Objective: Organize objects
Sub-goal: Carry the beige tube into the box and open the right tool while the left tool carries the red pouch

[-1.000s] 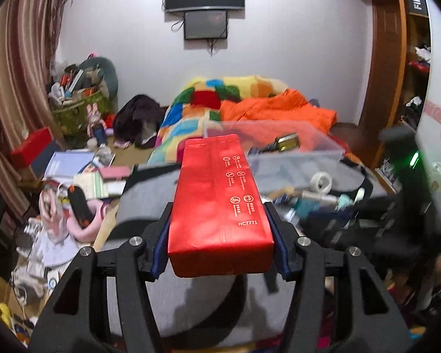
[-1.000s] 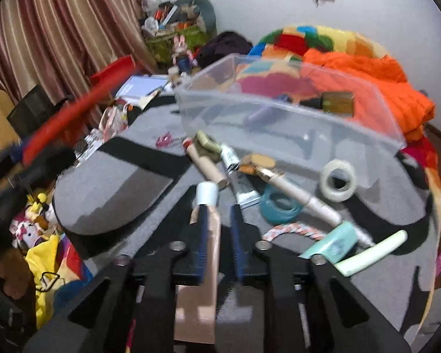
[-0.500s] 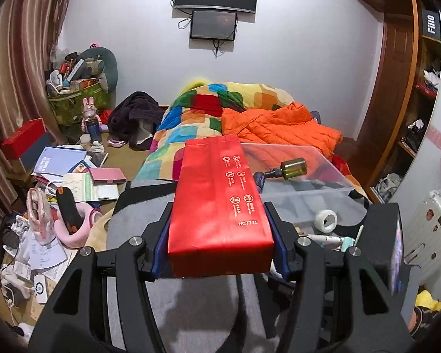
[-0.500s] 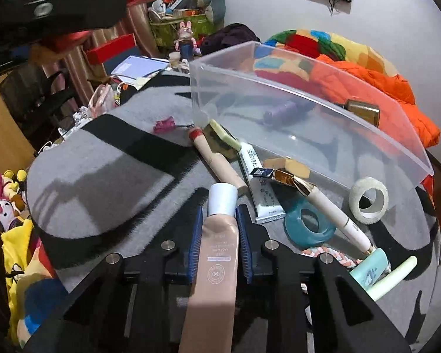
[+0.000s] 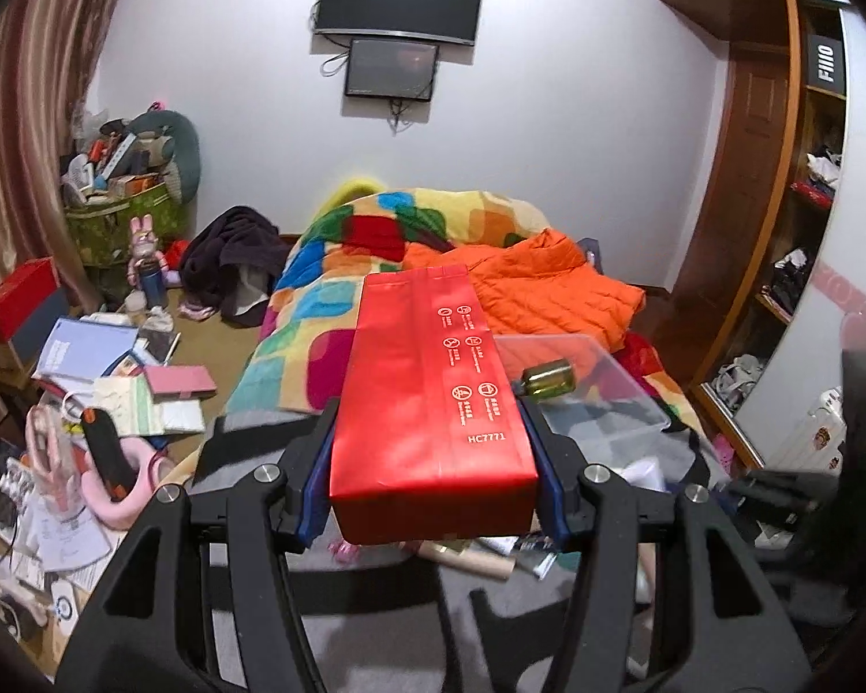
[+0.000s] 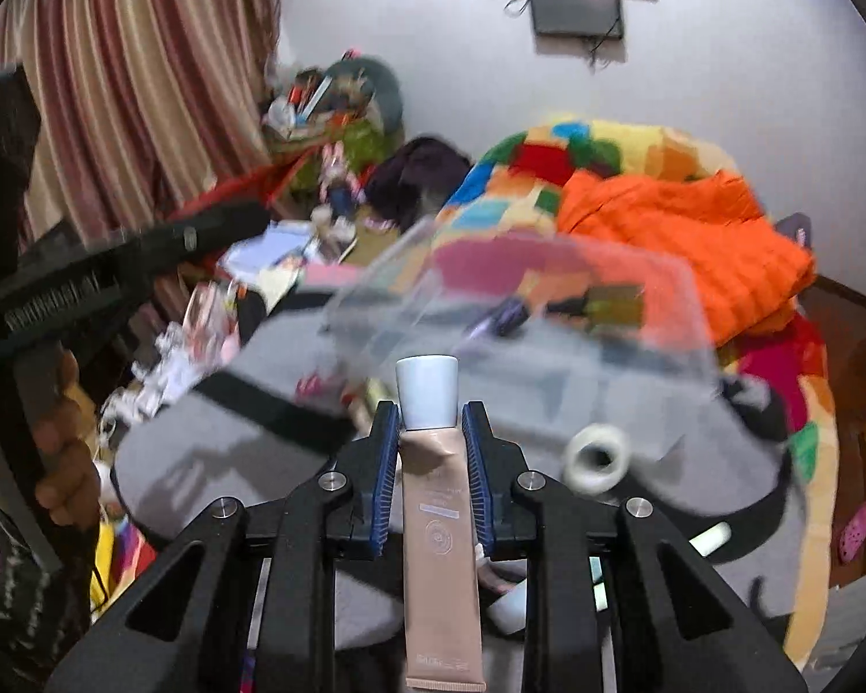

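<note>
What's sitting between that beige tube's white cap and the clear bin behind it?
Only bare grey mat shows between the tube, clamped in the right gripper, and the bin. The right wrist view shows it, though blurred.

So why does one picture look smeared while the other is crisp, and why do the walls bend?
Right wrist view: the clear bin and clutter behind are motion-blurred, while the beige tube in the tongs stays sharp. Left wrist view: crisp throughout, red box included. Both views: a fisheye lens bows the walls and darkens the corners.

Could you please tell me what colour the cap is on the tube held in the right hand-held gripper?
White, on the beige tube; the right wrist view shows it best.
</note>
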The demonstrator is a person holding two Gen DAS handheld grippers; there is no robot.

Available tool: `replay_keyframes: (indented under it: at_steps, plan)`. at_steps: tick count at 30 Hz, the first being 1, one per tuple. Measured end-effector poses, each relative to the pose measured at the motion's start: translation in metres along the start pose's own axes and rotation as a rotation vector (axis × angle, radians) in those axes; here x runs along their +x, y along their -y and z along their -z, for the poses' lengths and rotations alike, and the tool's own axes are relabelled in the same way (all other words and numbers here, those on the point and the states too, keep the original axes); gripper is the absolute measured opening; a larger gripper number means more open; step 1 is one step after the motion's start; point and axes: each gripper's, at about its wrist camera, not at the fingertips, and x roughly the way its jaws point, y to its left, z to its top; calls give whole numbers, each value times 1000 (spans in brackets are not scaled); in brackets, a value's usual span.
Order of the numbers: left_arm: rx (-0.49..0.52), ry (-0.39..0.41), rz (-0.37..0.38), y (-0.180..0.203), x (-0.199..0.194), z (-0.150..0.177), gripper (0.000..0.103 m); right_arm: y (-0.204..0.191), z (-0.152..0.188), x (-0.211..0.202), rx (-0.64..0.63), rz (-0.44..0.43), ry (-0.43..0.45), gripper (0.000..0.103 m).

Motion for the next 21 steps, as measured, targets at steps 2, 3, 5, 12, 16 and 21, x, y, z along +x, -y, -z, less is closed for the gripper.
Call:
replay_keyframes:
  at_steps: [2, 3, 5, 12, 16, 21]
  plan:
    - [15, -10, 14, 4, 7, -6, 56, 9, -10, -6, 12, 19, 26, 20]
    - [23, -17, 18, 7, 11, -9, 56, 15, -16, -9, 19, 25, 38, 20]
    - [46, -39, 25, 12, 22, -13, 56, 25, -26, -12, 32, 41, 54, 20]
    - [109, -164, 23, 25, 68, -3, 56, 69, -57, 6, 84, 98, 37, 20]
    - [111, -237, 40, 24, 92, 5, 56, 85, -74, 16, 62, 165, 30, 20]
    - [112, -298, 65, 21, 111, 11, 56, 93, -87, 49, -1, 220, -39, 20]
